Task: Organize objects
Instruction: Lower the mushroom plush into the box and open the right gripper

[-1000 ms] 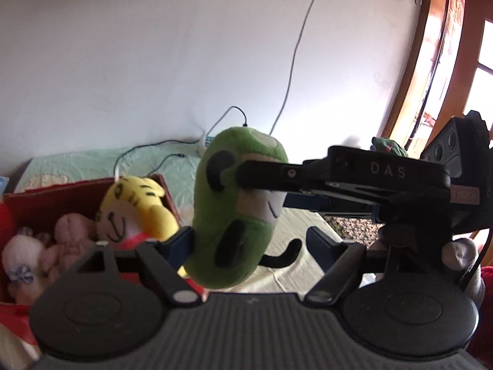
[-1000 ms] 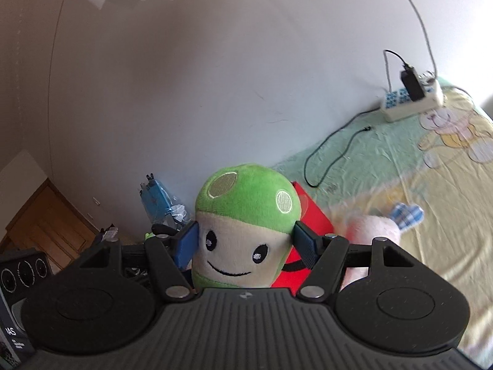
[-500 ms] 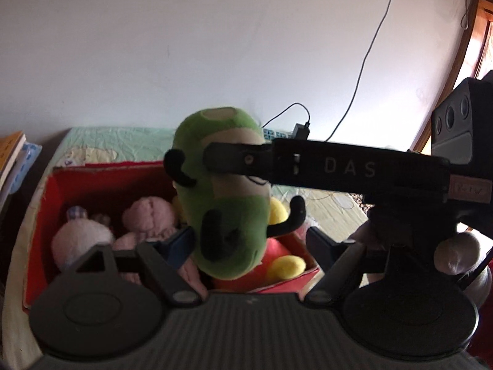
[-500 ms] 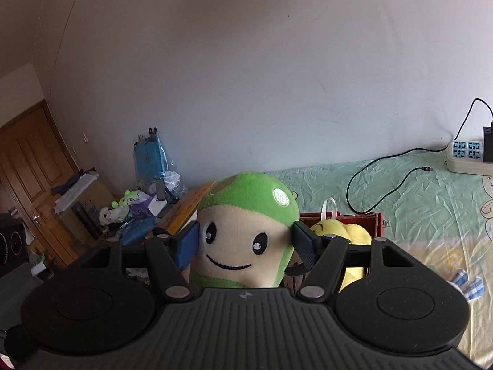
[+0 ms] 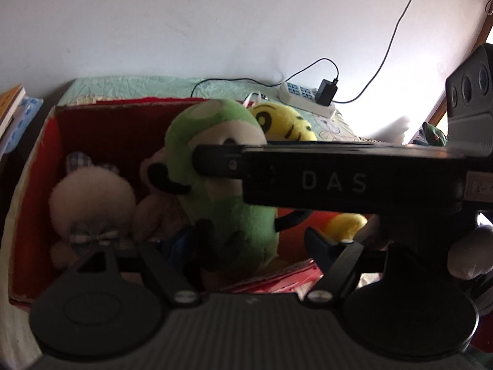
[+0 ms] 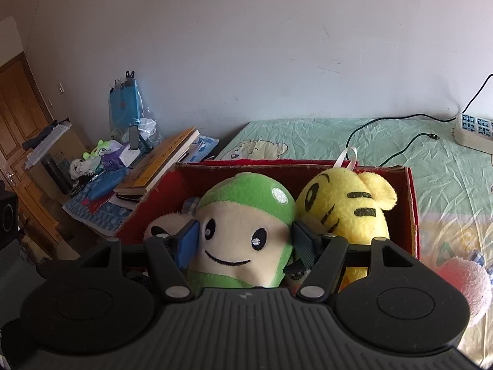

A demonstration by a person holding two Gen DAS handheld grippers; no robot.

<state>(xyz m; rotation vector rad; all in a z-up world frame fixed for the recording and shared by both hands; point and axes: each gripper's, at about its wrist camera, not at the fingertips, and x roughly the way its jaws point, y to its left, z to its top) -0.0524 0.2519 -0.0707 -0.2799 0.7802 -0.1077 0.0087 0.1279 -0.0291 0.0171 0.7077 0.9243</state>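
Right gripper clamping green mushroom plush, now lowered into red box beside yellow tiger; release next. Left gripper wide, empty.

The box is crowded: yellow toy at right, pink toys at left. Books flank its left wall; the bed behind lies open.

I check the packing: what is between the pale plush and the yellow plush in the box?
The green plush, seen in the left wrist view.
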